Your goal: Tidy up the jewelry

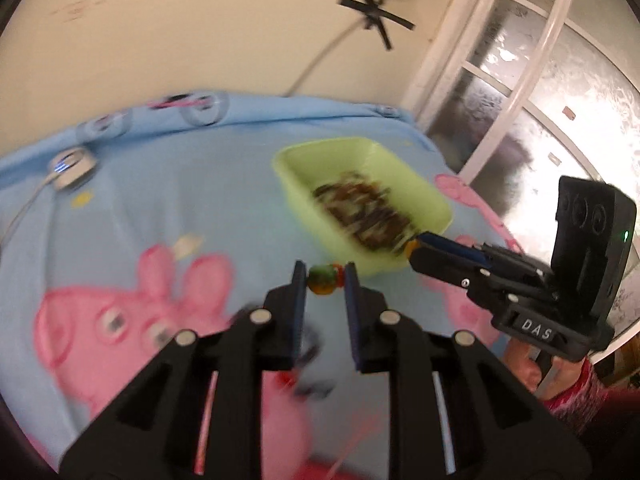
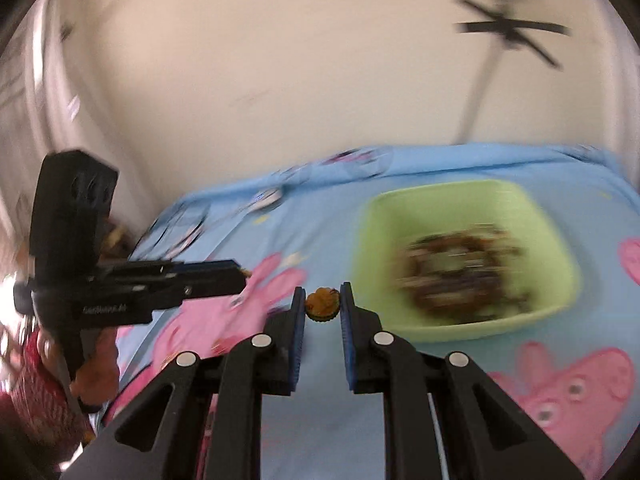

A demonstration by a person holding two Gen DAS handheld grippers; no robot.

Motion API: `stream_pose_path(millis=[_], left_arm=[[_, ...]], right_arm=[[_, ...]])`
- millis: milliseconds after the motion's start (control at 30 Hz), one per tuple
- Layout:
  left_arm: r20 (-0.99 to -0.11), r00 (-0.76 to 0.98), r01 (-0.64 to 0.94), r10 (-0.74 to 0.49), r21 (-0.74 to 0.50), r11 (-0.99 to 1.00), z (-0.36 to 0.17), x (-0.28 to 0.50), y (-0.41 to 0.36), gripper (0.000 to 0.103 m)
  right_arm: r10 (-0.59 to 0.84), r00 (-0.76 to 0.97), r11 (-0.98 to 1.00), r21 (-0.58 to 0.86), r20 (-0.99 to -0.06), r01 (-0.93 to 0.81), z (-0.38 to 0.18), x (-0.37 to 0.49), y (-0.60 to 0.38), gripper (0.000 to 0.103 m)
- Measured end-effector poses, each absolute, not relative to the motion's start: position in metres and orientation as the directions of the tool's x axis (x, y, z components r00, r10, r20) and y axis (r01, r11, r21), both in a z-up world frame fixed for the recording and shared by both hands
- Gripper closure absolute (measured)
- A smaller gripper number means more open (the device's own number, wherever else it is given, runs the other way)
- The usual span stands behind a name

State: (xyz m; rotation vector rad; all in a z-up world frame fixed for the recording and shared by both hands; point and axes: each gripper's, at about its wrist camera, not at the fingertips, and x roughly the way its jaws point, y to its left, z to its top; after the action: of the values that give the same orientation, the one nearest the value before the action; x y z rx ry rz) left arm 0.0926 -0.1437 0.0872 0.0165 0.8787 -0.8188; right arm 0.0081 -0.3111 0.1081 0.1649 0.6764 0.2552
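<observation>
A green-orange bead piece (image 1: pixel 325 279) is pinched at the tips of the left hand-held gripper (image 1: pixel 325 280); an orange bead piece (image 2: pixel 322 305) is clamped likewise in the right hand-held gripper (image 2: pixel 322 306) — prob. two ends of one strand, though no link is visible. Both are held above the blue bedsheet (image 1: pixel 168 200), just short of the green tray's (image 1: pixel 432 200) near rim. More jewelry (image 2: pixel 460 272) is piled inside, w/ blur — so the tray is likely the drop-off.

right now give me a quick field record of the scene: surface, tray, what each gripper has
surface: blue cartoon-pig cloth
tray: green tray on the cloth, holding a dark jewelry pile
left gripper: shut on a green and orange bead
right gripper: shut on an orange-brown bead
image quality: blurred
</observation>
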Motion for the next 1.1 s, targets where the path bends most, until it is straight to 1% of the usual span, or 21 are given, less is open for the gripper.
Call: stream_pose_path(millis=[167,200,233,267,300,333,367,433,567,633,667,733,800,833,867,900,1000,1100], left_arm=[[-0.705,0.295,0.658,-0.645,-0.340,0.672,0.084,0.123,-0.213,0.085],[-0.713,0.278,0.654,-0.644,-0.351,0.670,0.081,0.128,-0.222,0.083],[-0.724,0.257,0.646,-0.641,-0.364,0.671,0.077,0.133,-0.229,0.078],[-0.740,0.238,0.629,-0.629,-0.375,0.680,0.072,0.139,-0.237,0.061],[-0.748,0.238,0.616,-0.620,-0.378,0.692,0.069,0.141,-0.240,0.055],[-0.748,0.244,0.602,-0.618,-0.382,0.701,0.069,0.142,-0.239,0.055],[-0.742,0.246,0.596,-0.624,-0.392,0.701,0.071,0.140,-0.237,0.055],[-0.720,0.252,0.590,-0.646,-0.415,0.693,0.076,0.137,-0.224,0.055],[-0.661,0.345,0.566,-0.666,-0.420,0.710,0.093,0.121,-0.164,0.055],[-0.650,0.396,0.534,-0.648,-0.411,0.739,0.093,0.114,-0.129,0.055],[-0.658,0.436,0.499,-0.613,-0.390,0.774,0.091,0.110,-0.107,0.055],[-0.686,0.495,0.426,-0.534,-0.344,0.837,0.081,0.102,-0.069,0.055],[-0.704,0.515,0.380,-0.488,-0.322,0.867,0.073,0.096,-0.047,0.055],[-0.712,0.519,0.367,-0.472,-0.314,0.876,0.067,0.091,-0.039,0.055],[-0.717,0.519,0.365,-0.466,-0.307,0.879,0.062,0.086,-0.032,0.055],[-0.719,0.518,0.366,-0.464,-0.304,0.879,0.058,0.081,-0.029,0.055],[-0.719,0.491,0.412,-0.491,-0.305,0.859,0.048,0.066,-0.030,0.055],[-0.723,0.456,0.480,-0.519,-0.291,0.828,0.041,0.055,-0.037,0.055]], right_arm=[[0.216,0.789,0.961,0.268,-0.575,-0.067,0.111,0.013,-0.364,0.103],[0.224,0.794,0.956,0.285,-0.565,-0.068,0.110,0.015,-0.370,0.103],[0.234,0.796,0.951,0.302,-0.558,-0.068,0.109,0.019,-0.376,0.103],[0.221,0.798,0.951,0.304,-0.561,-0.050,0.110,0.022,-0.379,0.089],[0.182,0.811,0.954,0.300,-0.556,-0.008,0.111,0.022,-0.385,0.074],[0.164,0.826,0.953,0.302,-0.540,0.009,0.114,0.021,-0.388,0.073],[0.148,0.845,0.952,0.305,-0.514,0.018,0.117,0.015,-0.392,0.073],[0.138,0.859,0.951,0.308,-0.493,0.024,0.122,0.009,-0.397,0.073],[0.170,0.871,0.934,0.358,-0.461,0.007,0.122,-0.010,-0.394,0.073],[0.210,0.868,0.927,0.374,-0.450,-0.031,0.118,-0.019,-0.383,0.073],[0.231,0.862,0.927,0.372,-0.452,-0.054,0.114,-0.020,-0.375,0.073],[0.283,0.834,0.925,0.365,-0.475,-0.106,0.108,-0.025,-0.353,0.076],[0.336,0.785,0.922,0.353,-0.520,-0.161,0.097,-0.024,-0.329,0.085],[0.353,0.760,0.921,0.344,-0.546,-0.181,0.091,-0.022,-0.318,0.088],[0.364,0.740,0.921,0.338,-0.566,-0.194,0.086,-0.021,-0.310,0.094],[0.384,0.705,0.917,0.332,-0.596,-0.219,0.077,-0.018,-0.296,0.096],[0.409,0.632,0.912,0.316,-0.658,-0.261,0.064,-0.011,-0.268,0.099],[0.404,0.583,0.912,0.256,-0.705,-0.321,0.058,-0.009,-0.237,0.099]])
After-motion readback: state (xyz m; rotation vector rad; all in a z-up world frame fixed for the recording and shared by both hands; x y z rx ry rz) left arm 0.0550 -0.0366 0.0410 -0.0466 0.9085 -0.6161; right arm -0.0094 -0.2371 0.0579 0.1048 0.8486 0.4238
